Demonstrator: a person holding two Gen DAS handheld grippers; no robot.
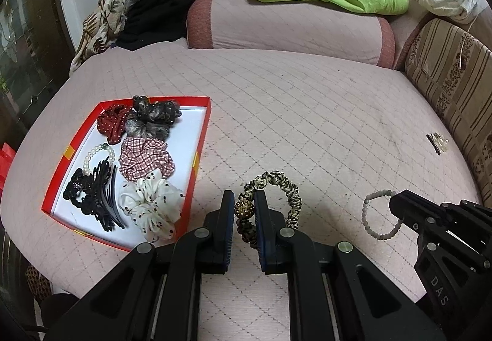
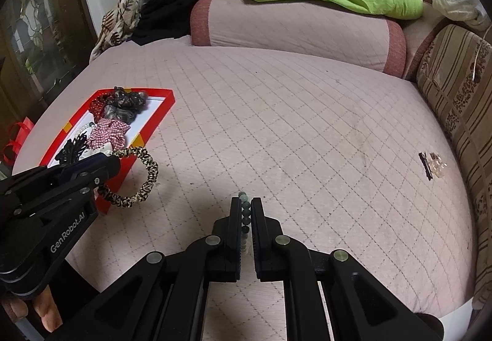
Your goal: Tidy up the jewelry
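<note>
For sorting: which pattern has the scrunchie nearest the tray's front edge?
White scrunchie with black dots; left wrist view.

Glossy satin scrunchie (image 1: 278, 196), matt quilted cloth bedcover (image 1: 307, 132), smooth cardboard tray (image 1: 201, 144).

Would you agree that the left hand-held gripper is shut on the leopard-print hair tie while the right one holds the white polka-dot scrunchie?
Not quite. The left hand-held gripper does grip the leopard-print hair tie, but the right hand-held gripper is shut on a beaded bracelet, as the right wrist view shows. The white polka-dot scrunchie lies in the red tray.
</note>
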